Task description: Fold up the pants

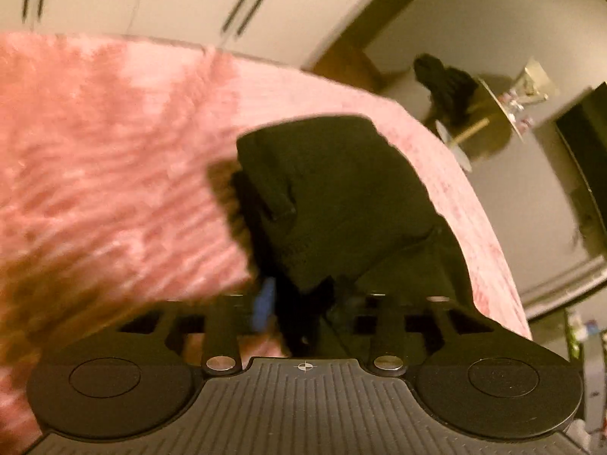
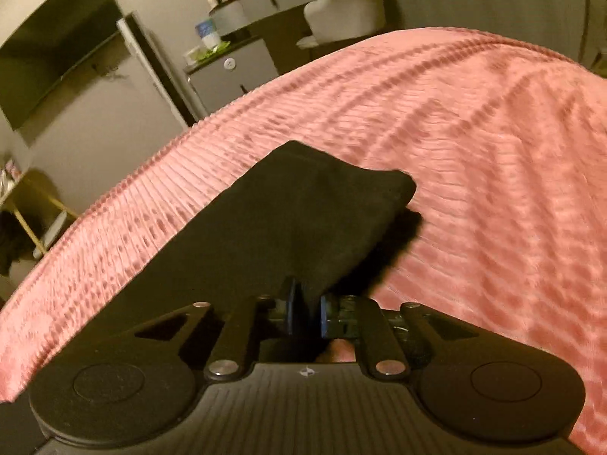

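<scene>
The black pants lie on the pink bedspread, near its edge. The right gripper is clamped on their cloth. The left gripper likewise pinches the pants.

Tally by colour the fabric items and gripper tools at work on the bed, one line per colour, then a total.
Black: 3, namely the black fabric pants, the black left gripper and the black right gripper, each shut on the pants.
Pink: 1, the pink ribbed bedspread beneath the pants.
Total: 4.
</scene>
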Demonstrator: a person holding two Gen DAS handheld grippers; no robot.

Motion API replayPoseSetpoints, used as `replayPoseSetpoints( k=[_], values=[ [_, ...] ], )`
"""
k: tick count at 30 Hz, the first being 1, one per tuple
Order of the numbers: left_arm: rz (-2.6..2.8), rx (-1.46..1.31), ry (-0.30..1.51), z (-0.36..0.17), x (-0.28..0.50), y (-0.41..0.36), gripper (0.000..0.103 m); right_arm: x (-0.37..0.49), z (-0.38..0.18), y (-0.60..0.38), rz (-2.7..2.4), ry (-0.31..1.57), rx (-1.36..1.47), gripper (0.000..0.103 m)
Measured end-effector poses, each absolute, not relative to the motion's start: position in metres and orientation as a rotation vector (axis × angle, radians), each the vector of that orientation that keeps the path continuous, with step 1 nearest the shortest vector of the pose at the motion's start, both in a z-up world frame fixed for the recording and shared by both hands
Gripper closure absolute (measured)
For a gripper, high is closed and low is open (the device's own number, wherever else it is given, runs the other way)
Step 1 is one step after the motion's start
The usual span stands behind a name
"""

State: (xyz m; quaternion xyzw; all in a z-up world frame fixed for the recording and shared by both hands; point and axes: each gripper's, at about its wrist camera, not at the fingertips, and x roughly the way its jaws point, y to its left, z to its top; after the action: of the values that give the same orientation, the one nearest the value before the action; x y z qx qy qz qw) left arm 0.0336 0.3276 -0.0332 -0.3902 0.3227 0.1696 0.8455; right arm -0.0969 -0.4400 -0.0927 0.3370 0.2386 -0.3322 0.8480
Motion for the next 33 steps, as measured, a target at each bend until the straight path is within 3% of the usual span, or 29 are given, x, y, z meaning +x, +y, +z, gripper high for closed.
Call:
replayPoseSetpoints(
  k=[2,4,6,9,10,11,17,19,21,23,25,26,29,31,32,33],
  values=[
    [0.370,-0.757,0.657,-0.016,0.037,0.316,0.048,-0.102,-0.092,-0.444,-0.705,0.491,0.737,0.086],
    [0.341,-0.648,0.622,0.006,0.044,0.293,0.040,-0.108,-0.091,-0.449,-0.704,0.467,0.775,0.085],
    [0.253,-0.555,0.589,0.022,0.053,0.262,0.021,-0.108,-0.095,-0.453,-0.694,0.441,0.835,0.082],
    [0.087,-0.465,0.597,0.033,0.079,0.212,0.011,-0.104,-0.103,-0.454,-0.672,0.430,0.898,0.082],
    [0.036,-0.448,0.619,0.031,0.090,0.191,0.011,-0.101,-0.103,-0.452,-0.676,0.435,0.890,0.085],
    [0.007,-0.444,0.643,0.028,0.098,0.176,0.011,-0.098,-0.102,-0.450,-0.681,0.442,0.872,0.100],
    [-0.146,-0.403,0.756,0.002,0.137,0.086,0.011,-0.116,-0.070,-0.432,-0.643,0.256,0.730,0.100],
    [-0.156,-0.350,0.766,-0.007,0.143,0.069,0.011,-0.119,-0.075,-0.431,-0.700,0.284,0.692,0.095],
    [-0.109,-0.310,0.806,-0.018,0.148,0.065,0.014,-0.118,-0.089,-0.437,-0.809,0.411,0.702,0.076],
    [-0.059,-0.316,0.836,-0.027,0.154,0.071,0.016,-0.130,-0.099,-0.439,-0.823,0.415,0.764,0.076],
    [-0.024,-0.313,0.838,-0.033,0.161,0.079,0.018,-0.146,-0.106,-0.431,-0.810,0.362,0.798,0.070],
    [-0.002,-0.295,0.833,-0.036,0.162,0.083,0.022,-0.150,-0.112,-0.426,-0.811,0.357,0.812,0.064],
    [0.010,-0.238,0.846,-0.041,0.179,0.085,0.040,-0.156,-0.123,-0.417,-0.801,0.352,0.841,0.062],
    [0.011,-0.157,0.858,-0.046,0.193,0.080,0.045,-0.154,-0.123,-0.419,-0.794,0.350,0.850,0.060],
    [0.029,-0.115,0.854,-0.047,0.197,0.077,0.056,-0.153,-0.125,-0.419,-0.796,0.355,0.845,0.060],
    [0.034,-0.083,0.849,-0.050,0.204,0.075,0.058,-0.152,-0.125,-0.419,-0.799,0.357,0.837,0.059]
  ],
)
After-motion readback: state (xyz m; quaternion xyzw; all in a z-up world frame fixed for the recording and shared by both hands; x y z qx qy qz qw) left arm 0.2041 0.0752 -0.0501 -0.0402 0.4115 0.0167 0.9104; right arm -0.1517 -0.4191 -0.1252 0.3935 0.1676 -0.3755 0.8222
